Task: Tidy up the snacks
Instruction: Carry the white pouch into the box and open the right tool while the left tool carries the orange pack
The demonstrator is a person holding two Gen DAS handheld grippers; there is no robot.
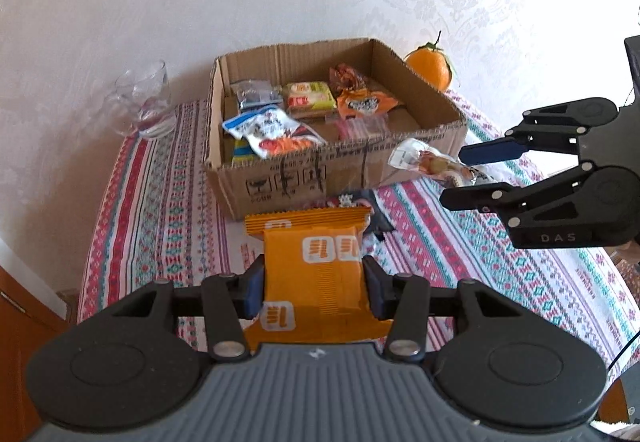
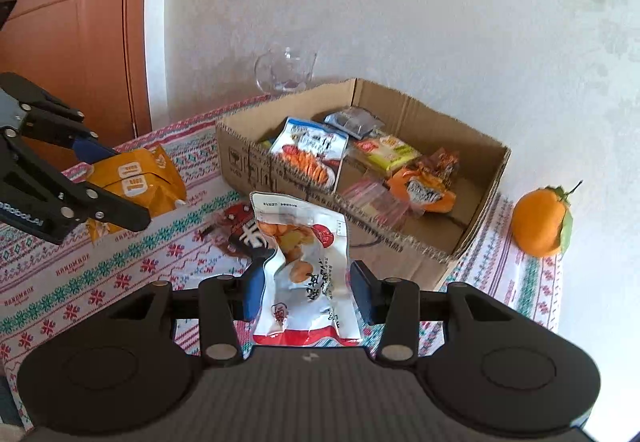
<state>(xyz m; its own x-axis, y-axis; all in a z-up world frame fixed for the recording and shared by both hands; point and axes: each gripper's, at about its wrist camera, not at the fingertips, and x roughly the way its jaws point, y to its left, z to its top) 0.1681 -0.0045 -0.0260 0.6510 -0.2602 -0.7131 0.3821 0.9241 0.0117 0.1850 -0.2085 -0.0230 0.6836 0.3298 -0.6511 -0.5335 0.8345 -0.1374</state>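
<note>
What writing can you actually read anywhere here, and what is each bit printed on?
"DAS": side of the right gripper.
"Robot.AI", start cut off: side of the left gripper.
"HANDMADE": repeated on the patterned tablecloth.
Print on the orange packet, white pouch and cardboard box: too blurred to read.

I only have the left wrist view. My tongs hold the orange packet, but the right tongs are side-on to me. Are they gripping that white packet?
Observer: Yes. In the right wrist view the right tongs are shut on the white packet, and it hangs clear of the tablecloth.
Operator: Anything left on the cloth near them?
Observer: A dark red packet lies flat just behind the white one, in front of the box.
Operator: What's beyond the table on my left?
Observer: A brown door, which your view lacks.
</note>
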